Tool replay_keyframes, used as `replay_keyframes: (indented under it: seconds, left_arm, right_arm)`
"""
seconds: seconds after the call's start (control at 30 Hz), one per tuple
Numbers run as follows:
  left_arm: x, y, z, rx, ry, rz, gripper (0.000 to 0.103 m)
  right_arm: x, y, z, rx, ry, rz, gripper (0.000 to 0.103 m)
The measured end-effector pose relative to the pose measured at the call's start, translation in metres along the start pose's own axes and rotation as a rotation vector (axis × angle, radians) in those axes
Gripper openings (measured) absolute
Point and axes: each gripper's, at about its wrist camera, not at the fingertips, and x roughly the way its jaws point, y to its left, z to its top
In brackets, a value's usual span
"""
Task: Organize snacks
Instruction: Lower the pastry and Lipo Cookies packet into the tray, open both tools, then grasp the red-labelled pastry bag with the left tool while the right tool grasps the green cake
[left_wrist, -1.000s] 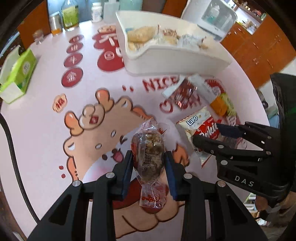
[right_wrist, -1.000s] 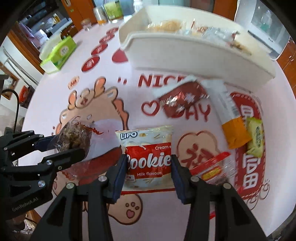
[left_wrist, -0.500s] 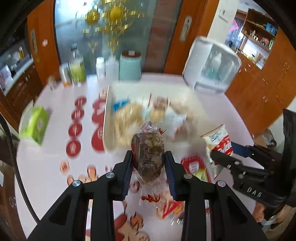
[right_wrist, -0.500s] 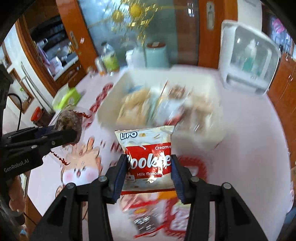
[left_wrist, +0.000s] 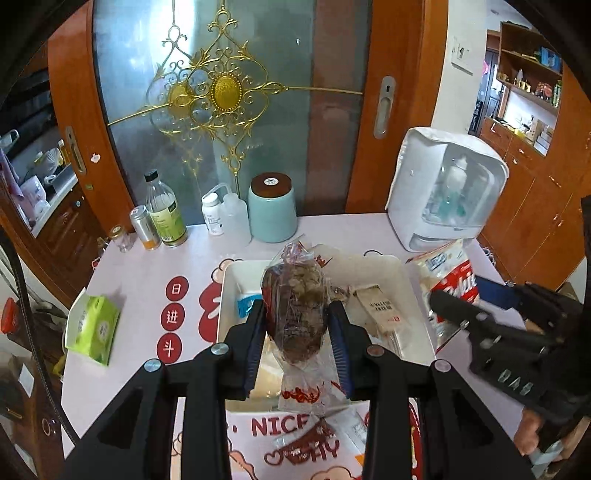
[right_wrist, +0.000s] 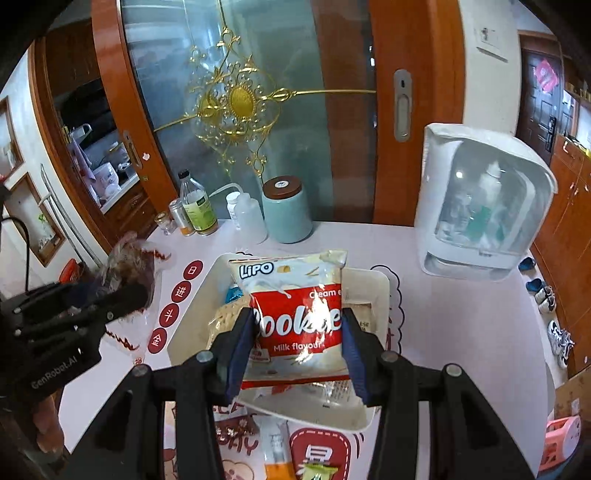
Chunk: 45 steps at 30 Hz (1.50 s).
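Two tools hang above the white bin (left_wrist: 417, 291); the left tool (left_wrist: 297, 334) pinches a clear bag of brown snacks (left_wrist: 295, 310) between its blue pads, directly ahead of it; the right tool (right_wrist: 299, 345) clamps a Lipo cookie packet (right_wrist: 295, 321), upright over the bin's near half; more wrapped snacks (right_wrist: 275, 448) lie on the pink surface (right_wrist: 454, 325) beneath both tools.

Both claws' snacks raised above white bin (left_wrist: 417, 295)
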Motion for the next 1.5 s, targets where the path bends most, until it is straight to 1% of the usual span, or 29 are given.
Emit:
replay_keyframes:
  seconds: [0.1,0.23,0.27,0.3,0.33,0.37,0.43,0.5,0.57,0.77,0.93,1.23,1.37,1.5]
  left_arm:
    - [0.016,-0.001,-0.001,0.007,0.017,0.017,0.033]
    - [0.040,-0.002,-0.009,0.005,0.058,0.031,0.035]
    - [0.046,-0.003,-0.012,0.009,0.065,0.037,0.049]
    - [0.050,-0.005,-0.014,0.016,0.076,0.041,0.078]
    - [0.054,-0.006,-0.016,0.022,0.085,0.042,0.091]
    - [0.057,-0.008,-0.019,0.032,0.085,0.045,0.099]
    - [0.059,-0.011,-0.024,0.053,0.085,0.058,0.099]
    - [0.062,-0.013,-0.028,0.064,0.103,0.069,0.099]
    - [0.063,-0.013,-0.030,0.066,0.114,0.067,0.099]
    - [0.054,-0.018,-0.036,0.079,0.113,0.057,0.099]
    - [0.039,-0.022,-0.041,0.082,0.106,0.036,0.099]
    - [-0.004,-0.028,-0.060,0.085,0.077,-0.030,0.099]
    - [-0.027,-0.030,-0.070,0.077,0.049,-0.063,0.099]
    - [-0.044,-0.031,-0.084,0.066,0.027,-0.105,0.099]
  right_arm:
    - [0.018,0.000,-0.004,-0.014,0.010,-0.034,0.047]
    - [0.042,-0.009,-0.009,0.019,0.042,-0.056,0.047]
    - [0.047,-0.014,-0.010,0.036,0.051,-0.055,0.047]
    - [0.052,-0.018,-0.011,0.055,0.057,-0.052,0.047]
    - [0.055,-0.021,-0.012,0.069,0.065,-0.047,0.048]
    - [0.060,-0.025,-0.014,0.087,0.081,-0.045,0.049]
    - [0.067,-0.031,-0.017,0.114,0.115,-0.036,0.054]
    - [0.068,-0.034,-0.020,0.126,0.118,-0.029,0.061]
    - [0.066,-0.033,-0.023,0.126,0.114,-0.023,0.065]
    - [0.056,-0.029,-0.028,0.122,0.098,-0.010,0.066]
    - [0.048,-0.028,-0.034,0.132,0.112,-0.012,0.066]
    - [0.015,-0.028,-0.057,0.151,0.100,-0.031,0.066]
    - [-0.004,-0.028,-0.070,0.164,0.097,-0.032,0.066]
    - [-0.024,-0.026,-0.087,0.154,0.088,-0.056,0.066]
